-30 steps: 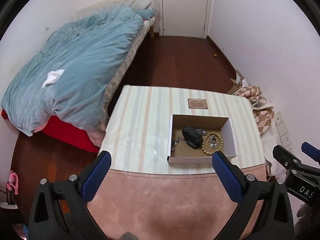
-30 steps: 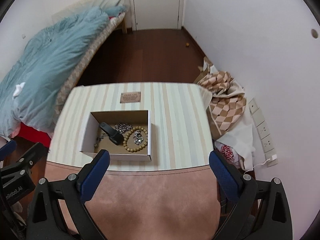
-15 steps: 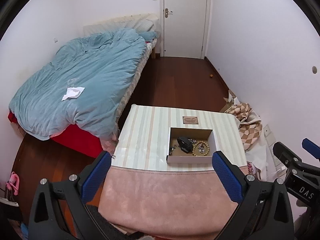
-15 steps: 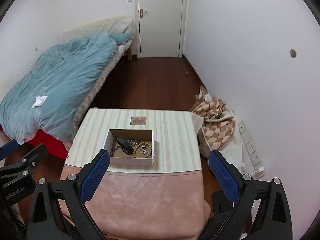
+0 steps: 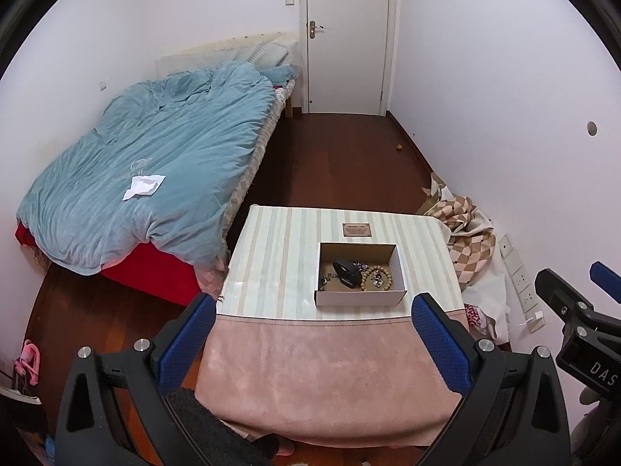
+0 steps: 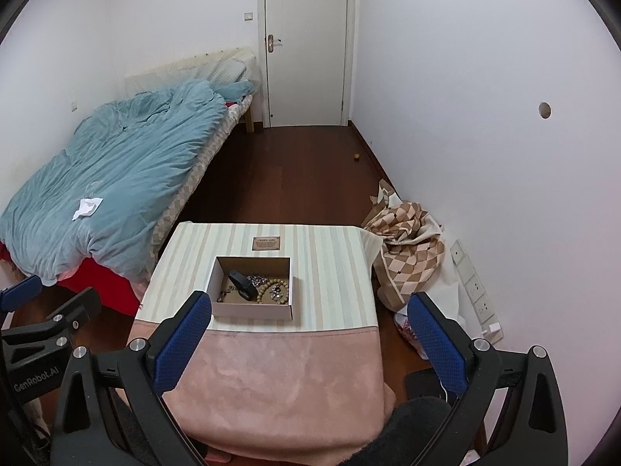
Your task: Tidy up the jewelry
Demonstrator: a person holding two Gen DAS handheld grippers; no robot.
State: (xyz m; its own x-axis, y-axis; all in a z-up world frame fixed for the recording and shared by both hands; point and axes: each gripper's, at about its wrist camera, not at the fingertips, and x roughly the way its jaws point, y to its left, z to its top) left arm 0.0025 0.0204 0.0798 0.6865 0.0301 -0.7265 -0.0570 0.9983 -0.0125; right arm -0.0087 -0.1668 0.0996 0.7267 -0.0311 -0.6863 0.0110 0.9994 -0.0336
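Your left gripper (image 5: 312, 324) hangs with jaws spread wide, empty, high above the table (image 5: 271, 256). The jewelry sits tangled in the cardboard box (image 5: 359, 303): a bead bracelet (image 5: 378, 277), a black piece (image 5: 345, 272), chains. Your right gripper (image 6: 308, 324) is likewise splayed and empty. Descend carelessly and you may snag several strands together or nudge the light box.

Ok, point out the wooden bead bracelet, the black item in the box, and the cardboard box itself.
wooden bead bracelet (image 5: 364, 282), left wrist view, on the beads of its left arc.
black item (image 5: 346, 270), left wrist view, on the middle of its body.
cardboard box (image 6: 251, 309), right wrist view, on its white near wall.
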